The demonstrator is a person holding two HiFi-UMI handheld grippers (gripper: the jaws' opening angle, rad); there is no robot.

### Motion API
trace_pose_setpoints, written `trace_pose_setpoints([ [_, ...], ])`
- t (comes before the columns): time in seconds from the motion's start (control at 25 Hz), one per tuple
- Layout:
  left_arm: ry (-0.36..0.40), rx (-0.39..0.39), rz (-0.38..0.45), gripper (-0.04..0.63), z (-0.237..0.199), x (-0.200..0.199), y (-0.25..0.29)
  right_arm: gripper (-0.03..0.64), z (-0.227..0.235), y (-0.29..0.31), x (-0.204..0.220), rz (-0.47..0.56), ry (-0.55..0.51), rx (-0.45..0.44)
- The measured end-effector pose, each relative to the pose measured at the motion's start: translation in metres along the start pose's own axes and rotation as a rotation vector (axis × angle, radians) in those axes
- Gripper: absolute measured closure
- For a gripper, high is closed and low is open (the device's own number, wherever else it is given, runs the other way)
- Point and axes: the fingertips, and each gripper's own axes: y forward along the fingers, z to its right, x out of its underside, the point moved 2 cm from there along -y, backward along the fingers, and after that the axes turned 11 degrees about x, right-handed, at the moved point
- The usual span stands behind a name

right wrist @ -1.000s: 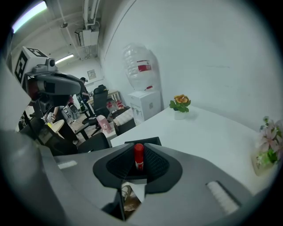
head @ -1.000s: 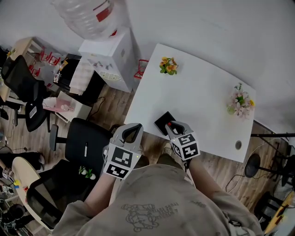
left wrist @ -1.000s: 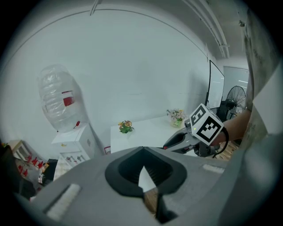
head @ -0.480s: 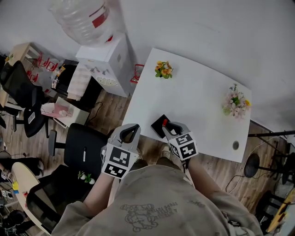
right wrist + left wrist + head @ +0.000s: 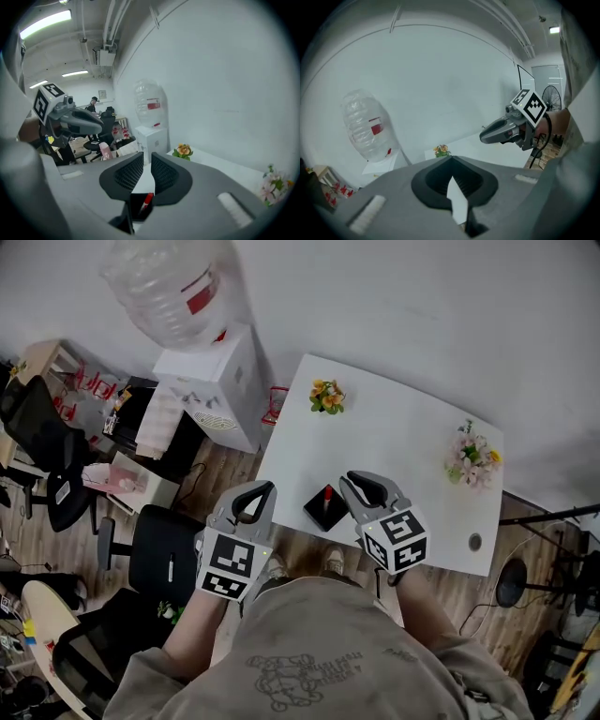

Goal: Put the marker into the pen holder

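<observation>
A small black pen holder (image 5: pixel 322 512) stands near the front edge of the white table (image 5: pixel 394 442). A red marker (image 5: pixel 327 495) stands upright in it. My right gripper (image 5: pixel 356 484) hovers just to the right of the holder, apart from it. Its jaws stand a narrow slit apart with nothing between them. In the right gripper view, the holder (image 5: pixel 138 207) and the marker (image 5: pixel 147 200) show through that slit under the right gripper (image 5: pixel 146 158). My left gripper (image 5: pixel 261 489) hangs off the table's front left edge, shut and empty; in its own view the left gripper (image 5: pixel 451 158) has its tips meeting.
Two small flower pots sit on the table, one at the back left (image 5: pixel 325 396) and one at the right (image 5: pixel 472 457). A water dispenser (image 5: pixel 211 381) stands left of the table. A black office chair (image 5: pixel 159 554) is below the left gripper.
My right gripper was over the holder with the marker at its tips. It has drawn back to the right, and the marker now stands in the holder. The left gripper hardly moved.
</observation>
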Motion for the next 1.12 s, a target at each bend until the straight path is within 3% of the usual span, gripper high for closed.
trace_pose_setpoints([
  [0.44, 0.124, -0.085, 0.151, 0.595, -0.025, -0.07, -0.029, 0.582, 0.018, -0.064, -0.108, 0.313, 0.036, 0.049],
  [0.72, 0.274, -0.13, 0.258, 0.595, -0.014, -0.118, -0.061, 0.588, 0.011, -0.108, -0.154, 0.464, -0.003, 0.045],
  [0.96, 0.287, -0.11, 0.345, 0.595, -0.004, -0.127, -0.075, 0.589, 0.001, -0.117, -0.155, 0.477, -0.048, -0.006],
  [1.12, 0.281, -0.106, 0.333, 0.595, 0.001, -0.115, -0.066, 0.589, 0.004, -0.106, -0.134, 0.423, -0.053, 0.015],
])
